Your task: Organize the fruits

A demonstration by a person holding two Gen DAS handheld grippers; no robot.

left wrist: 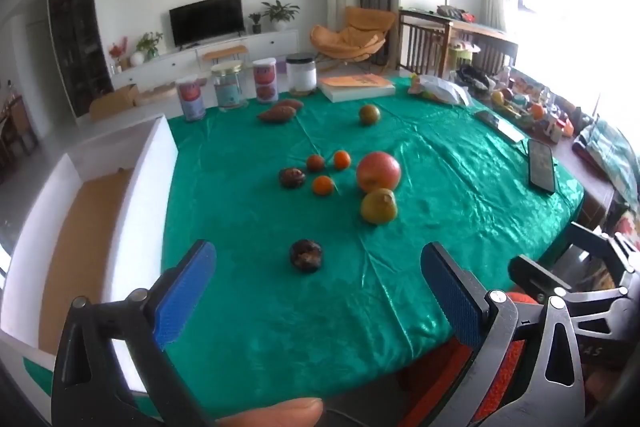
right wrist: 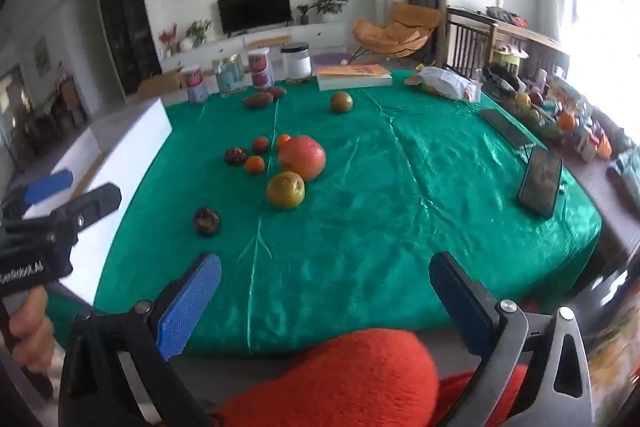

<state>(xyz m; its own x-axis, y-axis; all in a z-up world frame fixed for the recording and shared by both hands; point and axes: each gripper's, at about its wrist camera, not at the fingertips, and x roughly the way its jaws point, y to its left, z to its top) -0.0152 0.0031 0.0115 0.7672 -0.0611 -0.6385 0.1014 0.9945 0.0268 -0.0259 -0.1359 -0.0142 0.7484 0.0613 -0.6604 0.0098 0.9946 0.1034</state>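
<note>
Left gripper [left wrist: 318,291] held above the near edge of the green cloth [left wrist: 440,187], jaws wide apart, nothing between them. Right gripper [right wrist: 325,297] likewise spread wide and empty, low over the near edge.

Fruit scattered on the cloth, none in the box [left wrist: 120,187] at the table's left side:
- dark fruit [left wrist: 305,255] nearest the left gripper, lying alone
- pear [left wrist: 379,206] touching the apple [left wrist: 378,171] just behind it
- three small oranges [left wrist: 322,185] in a loose cluster left of the apple, close but apart from one another
- second dark fruit [left wrist: 292,177] just left of that cluster
- green fruit [left wrist: 369,114] farther back, well apart from the rest
- two sweet potatoes [left wrist: 277,114] side by side near the far edge

Behind them — a row of jars [left wrist: 228,87] and a book [left wrist: 358,87]. Phone [left wrist: 541,170] propped upright near the right edge.

Left gripper's body visible in the right wrist view at far left, a hand [right wrist: 28,331] on its grip.
</note>
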